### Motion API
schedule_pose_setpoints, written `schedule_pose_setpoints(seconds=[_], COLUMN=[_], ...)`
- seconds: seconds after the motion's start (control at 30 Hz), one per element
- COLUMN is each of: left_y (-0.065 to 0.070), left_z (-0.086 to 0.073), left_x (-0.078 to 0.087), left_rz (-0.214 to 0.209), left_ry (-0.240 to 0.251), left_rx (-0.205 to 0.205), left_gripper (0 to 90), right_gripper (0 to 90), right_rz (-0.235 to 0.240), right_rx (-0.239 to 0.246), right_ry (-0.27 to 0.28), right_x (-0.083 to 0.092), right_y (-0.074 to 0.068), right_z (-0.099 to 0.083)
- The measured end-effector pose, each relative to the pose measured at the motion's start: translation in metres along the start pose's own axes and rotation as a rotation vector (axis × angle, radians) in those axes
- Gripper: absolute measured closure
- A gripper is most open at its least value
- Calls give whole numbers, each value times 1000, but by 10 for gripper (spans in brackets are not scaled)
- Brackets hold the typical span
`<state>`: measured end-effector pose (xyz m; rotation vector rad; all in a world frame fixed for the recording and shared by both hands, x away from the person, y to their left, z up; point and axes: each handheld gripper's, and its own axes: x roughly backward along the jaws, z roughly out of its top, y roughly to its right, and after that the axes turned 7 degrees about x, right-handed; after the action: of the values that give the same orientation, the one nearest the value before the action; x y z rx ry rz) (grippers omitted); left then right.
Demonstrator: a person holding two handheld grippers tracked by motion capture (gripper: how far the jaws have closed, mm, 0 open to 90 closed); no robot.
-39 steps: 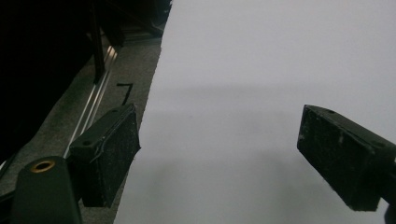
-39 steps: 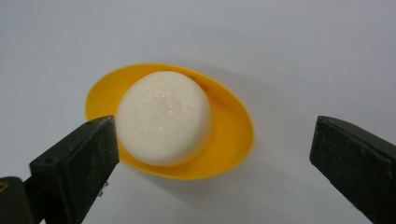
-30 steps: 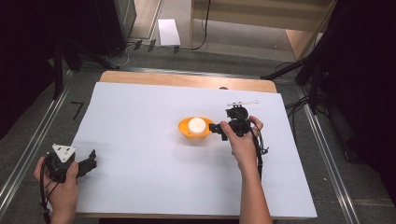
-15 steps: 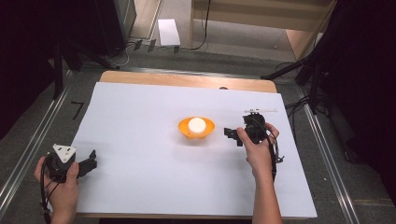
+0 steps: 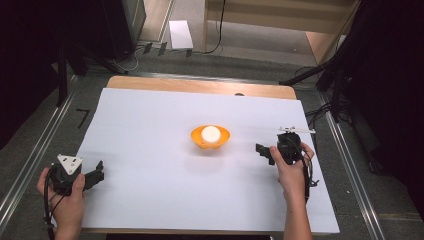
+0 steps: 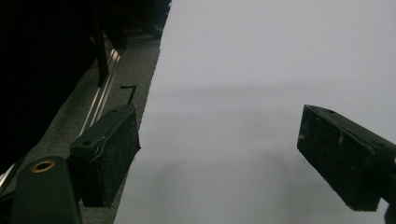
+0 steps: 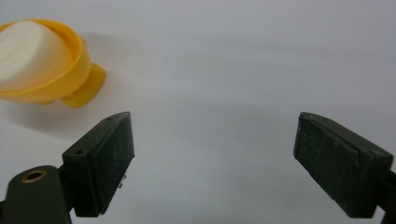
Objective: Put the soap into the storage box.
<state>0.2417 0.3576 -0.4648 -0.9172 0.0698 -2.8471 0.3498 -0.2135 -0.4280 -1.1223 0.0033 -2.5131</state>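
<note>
Since the earlier frames, our right hand-held gripper (image 5: 264, 151) has drawn back rightward from the orange bowl (image 5: 210, 138), jaws wide apart and empty. That bowl, holding a white ball (image 5: 211, 133), sits mid-desk with bare white sheet (image 5: 150, 125) all round it. Our left hand-held gripper (image 5: 96, 175) hovers at the sheet's near-left edge, jaws also apart, well clear of the bowl.

Bowl (image 5: 210, 138) mid-table holding what may be a cup (image 5: 210, 133), right gripper (image 5: 263, 151) beside, left gripper (image 5: 98, 174) well apart
</note>
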Motion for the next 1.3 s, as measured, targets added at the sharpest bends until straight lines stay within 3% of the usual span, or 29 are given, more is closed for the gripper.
schedule_pose_setpoints(seconds=[0.83,0.97,1.3], left_y=[2,1,0], left_z=[0,0,0], left_x=[0,0,1], left_rz=[8,9,3], left_ry=[3,2,6], left_rx=[-14,-8,-5], left_gripper=[139,136,136], right_gripper=[125,125,130], right_rz=[-66,-70,-113], right_rx=[-78,-109,-127], right_ry=[89,111,168], right_x=[42,52,72], right_y=[74,86,107], right_z=[-78,-91,-127])
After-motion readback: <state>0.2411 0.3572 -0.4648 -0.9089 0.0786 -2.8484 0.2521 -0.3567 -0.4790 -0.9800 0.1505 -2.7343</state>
